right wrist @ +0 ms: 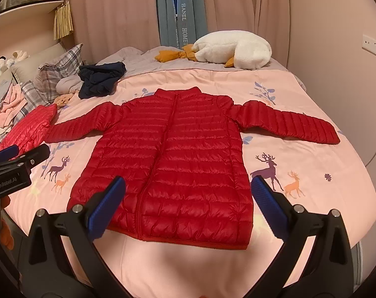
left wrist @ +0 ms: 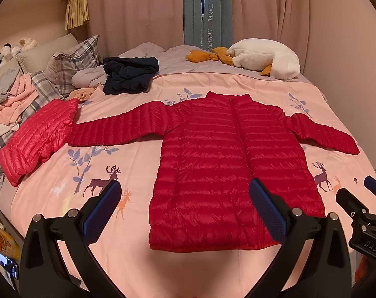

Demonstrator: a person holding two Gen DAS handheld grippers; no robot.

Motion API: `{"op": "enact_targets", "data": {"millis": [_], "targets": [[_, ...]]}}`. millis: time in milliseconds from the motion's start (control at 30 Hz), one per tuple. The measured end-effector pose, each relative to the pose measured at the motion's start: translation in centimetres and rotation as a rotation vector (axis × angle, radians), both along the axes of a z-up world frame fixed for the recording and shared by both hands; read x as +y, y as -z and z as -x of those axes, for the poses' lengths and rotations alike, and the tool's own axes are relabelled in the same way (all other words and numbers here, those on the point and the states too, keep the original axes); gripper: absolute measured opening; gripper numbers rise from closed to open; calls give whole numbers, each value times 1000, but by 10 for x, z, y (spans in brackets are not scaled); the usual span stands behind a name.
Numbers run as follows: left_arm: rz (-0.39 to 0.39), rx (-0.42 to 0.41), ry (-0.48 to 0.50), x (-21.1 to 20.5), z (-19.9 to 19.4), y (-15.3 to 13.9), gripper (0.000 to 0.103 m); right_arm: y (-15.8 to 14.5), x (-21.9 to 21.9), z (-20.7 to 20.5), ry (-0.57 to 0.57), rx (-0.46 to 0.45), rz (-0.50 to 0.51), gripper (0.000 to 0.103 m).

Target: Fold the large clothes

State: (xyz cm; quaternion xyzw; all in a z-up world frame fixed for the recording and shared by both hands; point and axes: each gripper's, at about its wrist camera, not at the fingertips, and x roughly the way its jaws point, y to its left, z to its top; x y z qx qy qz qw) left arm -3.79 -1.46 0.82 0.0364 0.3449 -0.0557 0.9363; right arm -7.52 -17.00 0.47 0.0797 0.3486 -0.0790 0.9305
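Red puffer jacket (left wrist: 227,164) flat on bed (left wrist: 128,243), sleeves spread. Folding not begun. Left gripper (left wrist: 185,208), right gripper (right wrist: 188,203) above hem, fingers wide, empty. Next: grasp sleeve, fold inward.

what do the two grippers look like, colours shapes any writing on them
Both match. The left gripper has two black, angular plastic fingers lined with blue textured pads, and silver round bolts at the joints. The right gripper is built the same way. Seen from the other camera, the left one's black body carries white "GenRobot.AI" lettering, and the right one's shows the letters "DAS". No cables or sleeves are visible.
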Motion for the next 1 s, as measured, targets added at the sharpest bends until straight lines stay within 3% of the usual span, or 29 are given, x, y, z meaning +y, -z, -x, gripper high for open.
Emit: {"op": "enact_targets", "data": {"millis": [1000], "targets": [[-8,5,15,-3,1,1,102,-2,4,0,5,-13,22,101]]}}
